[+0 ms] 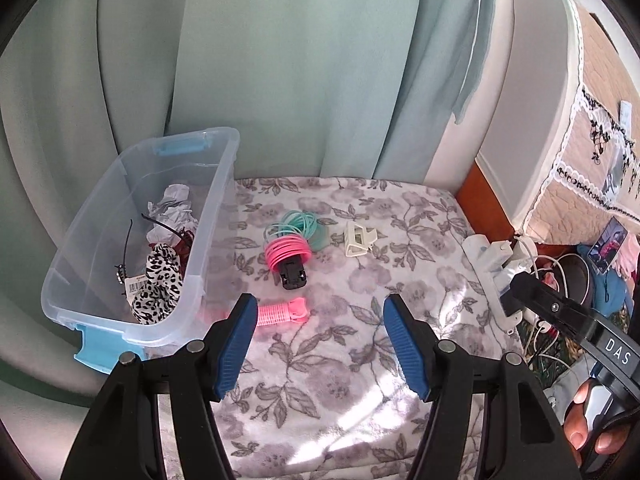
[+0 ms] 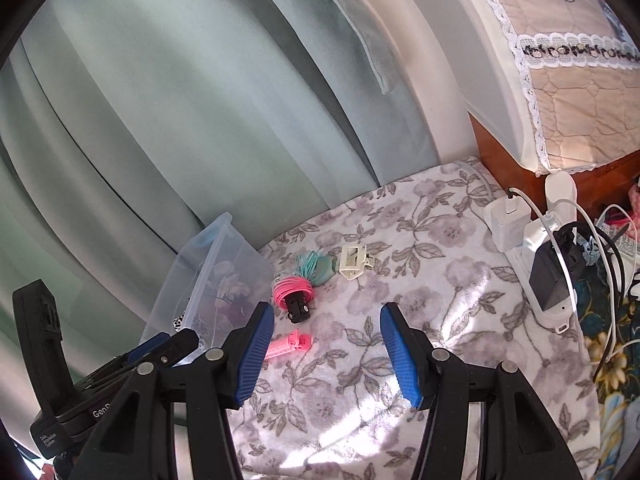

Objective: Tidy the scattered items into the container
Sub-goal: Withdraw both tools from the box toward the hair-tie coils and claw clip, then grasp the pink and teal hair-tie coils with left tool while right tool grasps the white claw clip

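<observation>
Both pairs of jaws stand apart and hold nothing: the left gripper (image 1: 320,312) and the right gripper (image 2: 327,322) each hover over a floral blanket (image 1: 360,412) with bare fabric between their blue pads

Nearest the left gripper lies a pink ribbed hair roller (image 1: 282,312), flat on the blanket, just beside the near corner of a clear plastic storage bin (image 1: 192,292) with blue latches. Further back sits a black clip wound with pink coiled hair ties (image 1: 289,258), touching a bundle of teal hair ties (image 1: 298,222). A cream claw clip (image 1: 359,238) lies near them, slightly apart to the right

Inside the bin already rest a leopard-print scrunchie (image 1: 160,280), crumpled white fabric and thin black hairbands

Green curtains hang behind; a power strip with chargers (image 2: 536,248) lies at the blanket's right edge, well apart from the items

Judging by position, the roller is the likely next pick. To do it well, lower the left pads astride its narrow width, close gently since it looks light and crushable, then lift clear of the bin wall before releasing
</observation>
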